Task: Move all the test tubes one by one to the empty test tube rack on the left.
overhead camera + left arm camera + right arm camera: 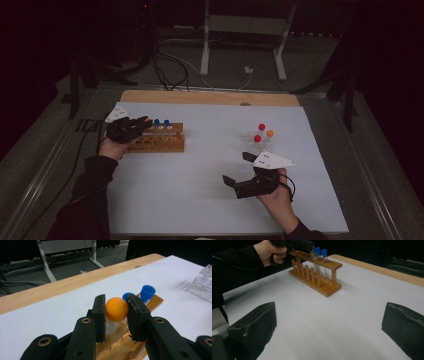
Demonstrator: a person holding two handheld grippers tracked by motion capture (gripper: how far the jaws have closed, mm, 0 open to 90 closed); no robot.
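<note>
A wooden tube rack (159, 143) stands at the table's left, with two blue-capped tubes (161, 122) upright at its right end. My left gripper (134, 128) is over the rack, shut on an orange-capped tube (116, 310); the black pads (100, 315) press both sides just under the cap. The tube's lower part reaches down to the rack's top bar (117, 333). The blue caps (147, 291) stand just beyond it. My right gripper (236, 168) hovers at the table's front right, open and holding nothing, with its jaws wide apart (328, 325). It faces the rack (317, 277).
A clear plastic rack (257, 142) at right centre holds two red-capped tubes (261, 127) and one orange-capped tube (270, 133), just beyond my right gripper. The white table surface (200, 180) ends in a wooden strip (210, 97) at the far edge. Cables and a metal stand lie on the floor beyond.
</note>
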